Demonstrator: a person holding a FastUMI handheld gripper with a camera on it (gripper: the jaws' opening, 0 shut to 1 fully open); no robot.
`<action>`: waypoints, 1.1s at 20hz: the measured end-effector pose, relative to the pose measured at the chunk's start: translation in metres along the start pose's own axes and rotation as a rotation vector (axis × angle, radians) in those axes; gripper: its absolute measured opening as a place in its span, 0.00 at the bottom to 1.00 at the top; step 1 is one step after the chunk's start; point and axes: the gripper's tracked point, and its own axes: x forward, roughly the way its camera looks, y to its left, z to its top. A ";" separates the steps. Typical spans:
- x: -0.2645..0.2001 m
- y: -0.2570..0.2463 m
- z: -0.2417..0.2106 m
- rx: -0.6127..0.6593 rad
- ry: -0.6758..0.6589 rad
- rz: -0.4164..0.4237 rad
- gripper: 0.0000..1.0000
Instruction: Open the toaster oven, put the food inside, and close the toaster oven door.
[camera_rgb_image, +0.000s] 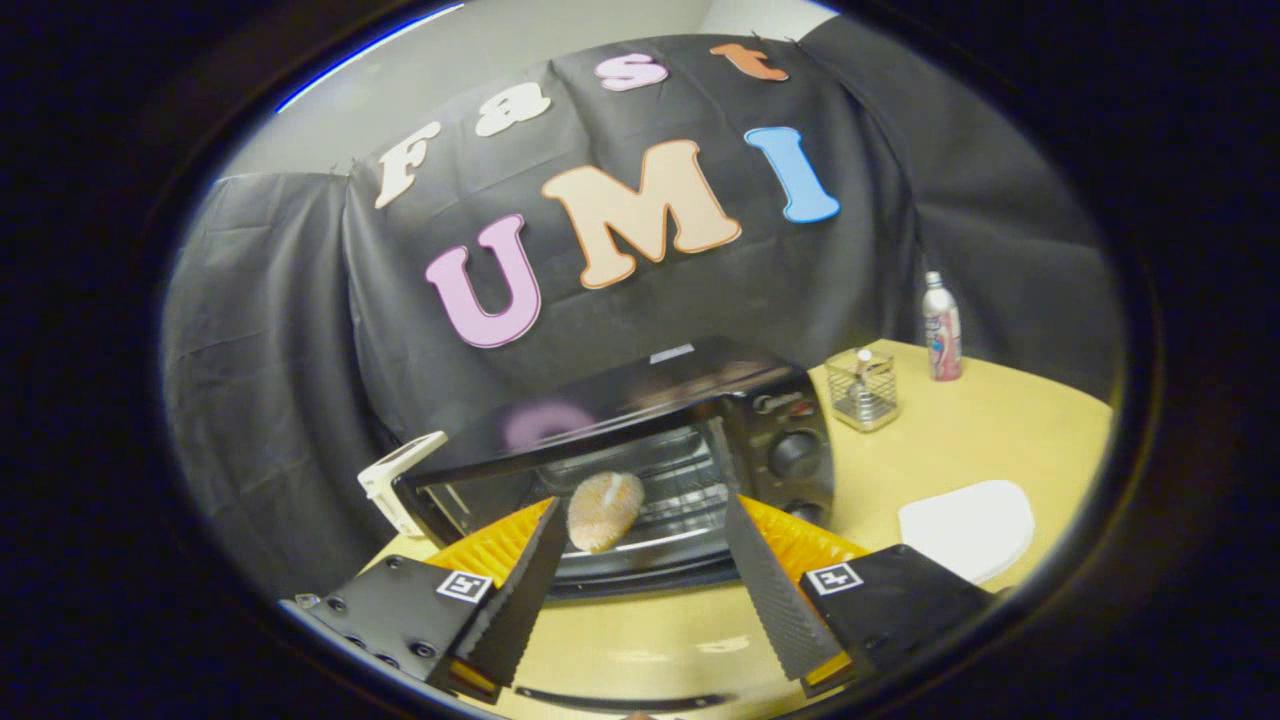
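Fingers of the hand-held gripper (640, 560) stood wide apart, holding nothing; just ahead, the food (604, 510) lay inside the toaster oven (700, 400) on the bench (960, 440).

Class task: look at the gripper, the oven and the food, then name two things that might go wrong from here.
1. The gripper is open, its fingers spread apart, so it may strike the toaster oven.
2. The food seems near the oven's front; shutting the door might catch it.
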 end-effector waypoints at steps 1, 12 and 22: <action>-0.011 -0.008 -0.004 -0.007 0.010 -0.007 0.97; -0.081 -0.055 -0.097 0.041 0.206 -0.023 0.98; -0.075 -0.053 -0.142 -0.062 0.292 -0.003 0.98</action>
